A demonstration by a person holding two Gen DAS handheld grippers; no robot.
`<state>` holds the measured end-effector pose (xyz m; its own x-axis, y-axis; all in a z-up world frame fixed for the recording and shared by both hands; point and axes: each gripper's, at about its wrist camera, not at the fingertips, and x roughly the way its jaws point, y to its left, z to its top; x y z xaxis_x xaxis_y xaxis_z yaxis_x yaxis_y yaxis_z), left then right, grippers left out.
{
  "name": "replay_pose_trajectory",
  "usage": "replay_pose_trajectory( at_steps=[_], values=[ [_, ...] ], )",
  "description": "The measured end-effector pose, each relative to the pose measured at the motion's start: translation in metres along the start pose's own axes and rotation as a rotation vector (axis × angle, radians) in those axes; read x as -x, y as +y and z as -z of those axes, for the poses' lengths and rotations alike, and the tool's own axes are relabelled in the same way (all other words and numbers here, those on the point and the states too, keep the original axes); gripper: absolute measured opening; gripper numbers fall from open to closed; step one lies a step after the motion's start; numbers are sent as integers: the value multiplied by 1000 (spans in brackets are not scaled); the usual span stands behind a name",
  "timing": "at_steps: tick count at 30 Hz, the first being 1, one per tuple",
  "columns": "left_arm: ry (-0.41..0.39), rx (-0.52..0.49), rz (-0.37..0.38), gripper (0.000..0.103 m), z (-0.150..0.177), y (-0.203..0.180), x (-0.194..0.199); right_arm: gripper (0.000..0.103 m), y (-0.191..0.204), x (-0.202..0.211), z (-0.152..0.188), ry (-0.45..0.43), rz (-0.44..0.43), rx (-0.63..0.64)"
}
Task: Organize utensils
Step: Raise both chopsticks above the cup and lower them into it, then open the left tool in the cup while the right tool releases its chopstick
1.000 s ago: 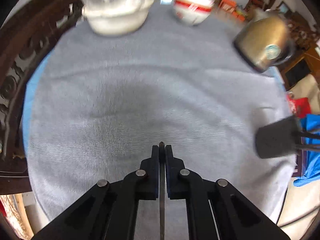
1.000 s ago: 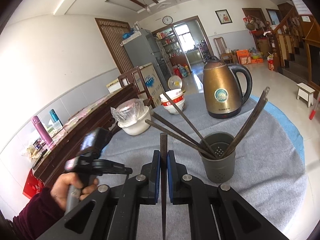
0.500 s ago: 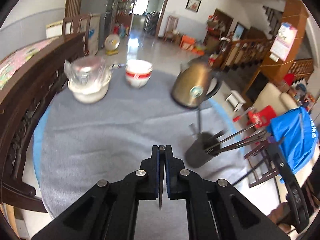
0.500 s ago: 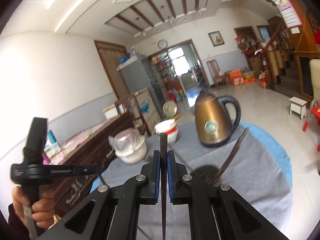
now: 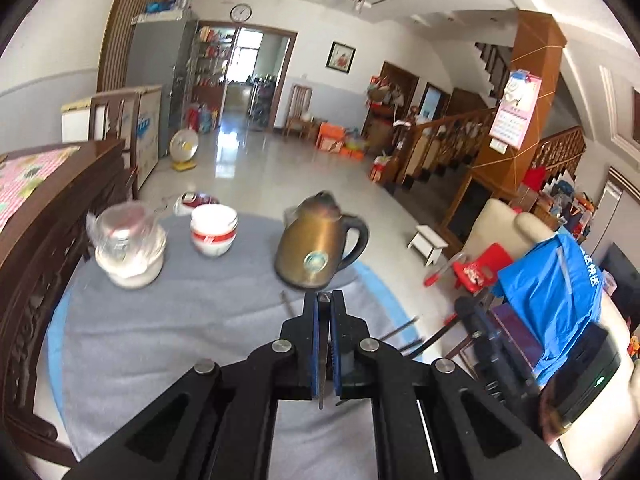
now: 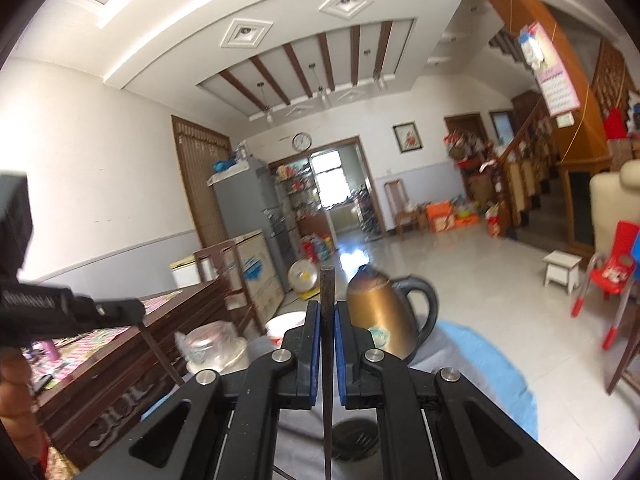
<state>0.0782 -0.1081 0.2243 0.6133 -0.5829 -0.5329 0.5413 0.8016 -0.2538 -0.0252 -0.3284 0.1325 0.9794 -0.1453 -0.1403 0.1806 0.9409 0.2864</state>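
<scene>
Each hand-held gripper, left [image 5: 324,312] and right [image 6: 327,320], pinches one dark chopstick [image 6: 327,360] above the worktop [image 5: 180,328]. Thin, stiff, light and likely slick, such sticks hold steadier gripped mid-shaft.

Probably a home: staircase [image 5: 460,140], fridge [image 5: 154,76], kettle [image 5: 310,252]

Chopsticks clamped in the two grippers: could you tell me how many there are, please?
2. The left gripper clamps one chopstick, the right gripper the other chopstick. Further chopsticks behind the left gripper are partly hidden, so uncounted.
</scene>
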Motion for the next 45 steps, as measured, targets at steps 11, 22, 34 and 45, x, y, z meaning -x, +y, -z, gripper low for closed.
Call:
replay_pose_trajectory(
  at_steps=[11,22,34,45],
  values=[
    [-92,36,-74,6,-14,-28,-51,7,-25,-34,4,-60,112,-75],
    [27,2,-151,6,17,-28,-118,7,-32,-42,37,70,95,-73],
    [-2,-133,-177,57,36,-29,-70,10,-41,-34,49,167,25,-131],
    [-20,-204,-365,90,77,-7,-20,72,-31,6,53,139,8,-144]
  ],
)
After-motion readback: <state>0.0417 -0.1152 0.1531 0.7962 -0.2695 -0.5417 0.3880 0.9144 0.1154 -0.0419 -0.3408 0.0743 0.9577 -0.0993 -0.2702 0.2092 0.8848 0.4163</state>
